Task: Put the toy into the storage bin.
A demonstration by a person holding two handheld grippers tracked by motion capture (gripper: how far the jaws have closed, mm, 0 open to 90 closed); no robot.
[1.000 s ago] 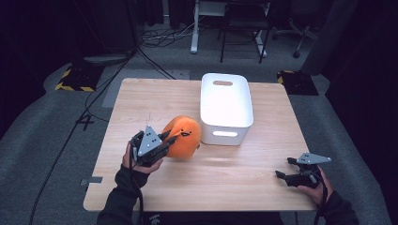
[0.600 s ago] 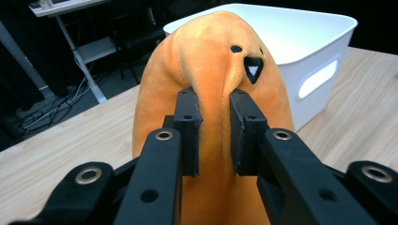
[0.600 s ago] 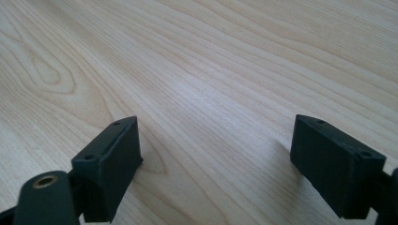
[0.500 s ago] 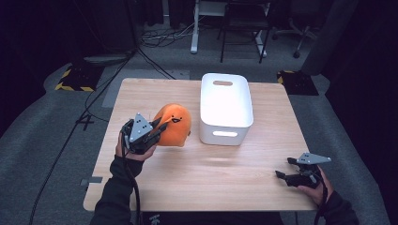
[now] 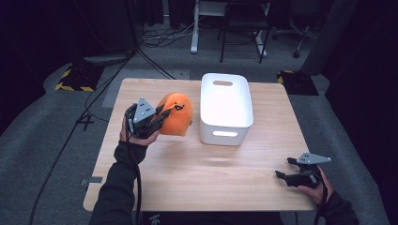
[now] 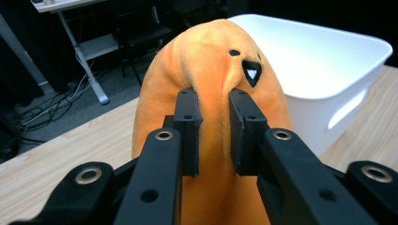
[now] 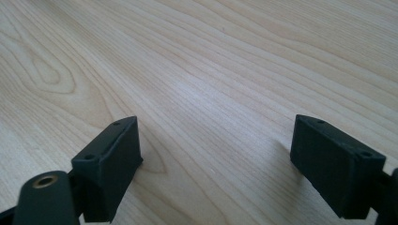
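Observation:
An orange plush toy (image 5: 176,114) with small black eye marks hangs above the table's left half, just left of the white bin (image 5: 225,107). My left gripper (image 5: 161,114) is shut on the orange plush toy (image 6: 213,84), pinching a fold of its fabric between both pads (image 6: 188,129). The white bin (image 6: 328,70) stands right behind the toy in the left gripper view. My right gripper (image 5: 283,176) rests low at the table's front right corner, open, its jaws (image 7: 211,150) spread wide over bare wood.
The wooden table (image 5: 211,183) has free room across its front and middle. Beyond its far edge stand a desk frame (image 5: 195,28) and a chair (image 5: 241,23) on grey carpet, with cables (image 5: 141,56) trailing on the floor.
My left gripper has carried the plush toy up and away from the front, toward the bin's left side. The right gripper has stayed still.

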